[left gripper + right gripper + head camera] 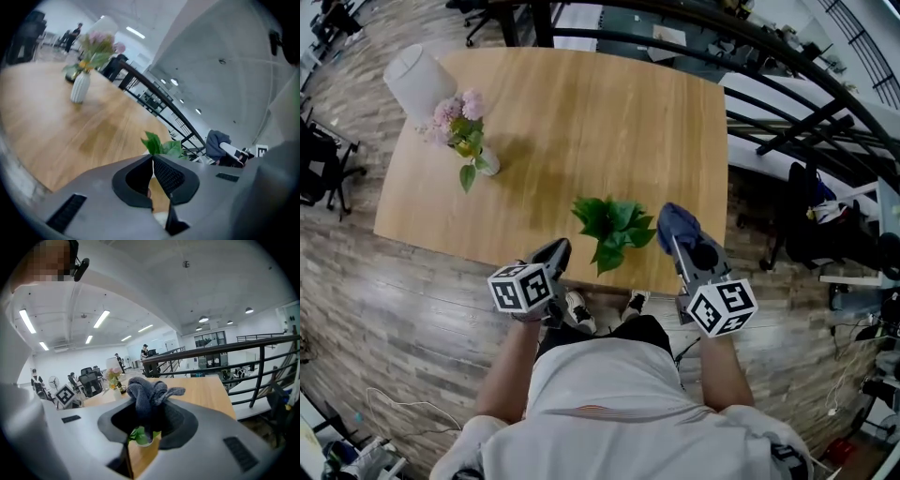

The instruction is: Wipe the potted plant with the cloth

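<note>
Pinches a bunched grey-blue cloth fast between the jaws of the right gripper, with a loose wad standing proud of the tips. Carries the left gripper closed on nothing, jaw tips touching.

Places the potted plant at the near edge of the wooden table, between the two grippers and just beside the cloth; whether cloth and leaves touch cannot be told from the head view.

Best, by the look of it, to lead with the soft wad rather than the hard jaw tips. Better to stroke each leaf outward from stem to tip under light pressure, one leaf at a time. Probably wise to steady the pot with the free left gripper, since a small pot this close to the edge could slide or tip off.

Reaches forward with both forearms, held low in front of the body at the table's near side. Angles the right gripper up and slightly inward, at the plant's right flank. Points the left gripper at the leaves from the other side, tips just short of the table edge. Leaves a vase of pink flowers well apart at the far left corner.
</note>
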Tool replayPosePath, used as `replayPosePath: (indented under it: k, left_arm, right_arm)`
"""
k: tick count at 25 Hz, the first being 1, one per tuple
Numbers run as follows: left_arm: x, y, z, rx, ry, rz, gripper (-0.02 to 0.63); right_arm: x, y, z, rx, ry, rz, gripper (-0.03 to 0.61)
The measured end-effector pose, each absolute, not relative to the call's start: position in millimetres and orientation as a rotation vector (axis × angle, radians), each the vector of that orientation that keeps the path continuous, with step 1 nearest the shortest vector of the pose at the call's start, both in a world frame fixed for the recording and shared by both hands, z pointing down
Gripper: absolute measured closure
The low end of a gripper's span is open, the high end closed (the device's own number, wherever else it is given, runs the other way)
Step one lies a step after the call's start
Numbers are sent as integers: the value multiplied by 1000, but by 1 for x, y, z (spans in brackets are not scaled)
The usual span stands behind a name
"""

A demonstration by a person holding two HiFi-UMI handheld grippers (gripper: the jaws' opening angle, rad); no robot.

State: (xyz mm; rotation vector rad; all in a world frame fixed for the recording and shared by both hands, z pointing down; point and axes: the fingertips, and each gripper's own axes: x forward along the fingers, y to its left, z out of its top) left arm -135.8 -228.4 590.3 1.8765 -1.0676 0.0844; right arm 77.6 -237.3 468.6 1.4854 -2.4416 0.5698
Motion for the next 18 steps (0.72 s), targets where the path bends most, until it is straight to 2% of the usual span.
replayPosePath:
  k: [4,6,7,18]
  left_arm:
    - [-110,-228,619,1694,-880,-16,589]
    - [-99,-230,628,1656,-824,-33,521]
    - [-95,-232,634,1641,-809,-34,506]
    - [-68,-251,656,1532,-742,-77,508]
  right_arm:
    - [69,-240,480,1416,-2469,652,423]
    - [65,-239,486,1384,-2472,681,423]
    - [63,-239,488,1373,-2473,691,423]
    - [52,-224,510,1277,-2476,859,423]
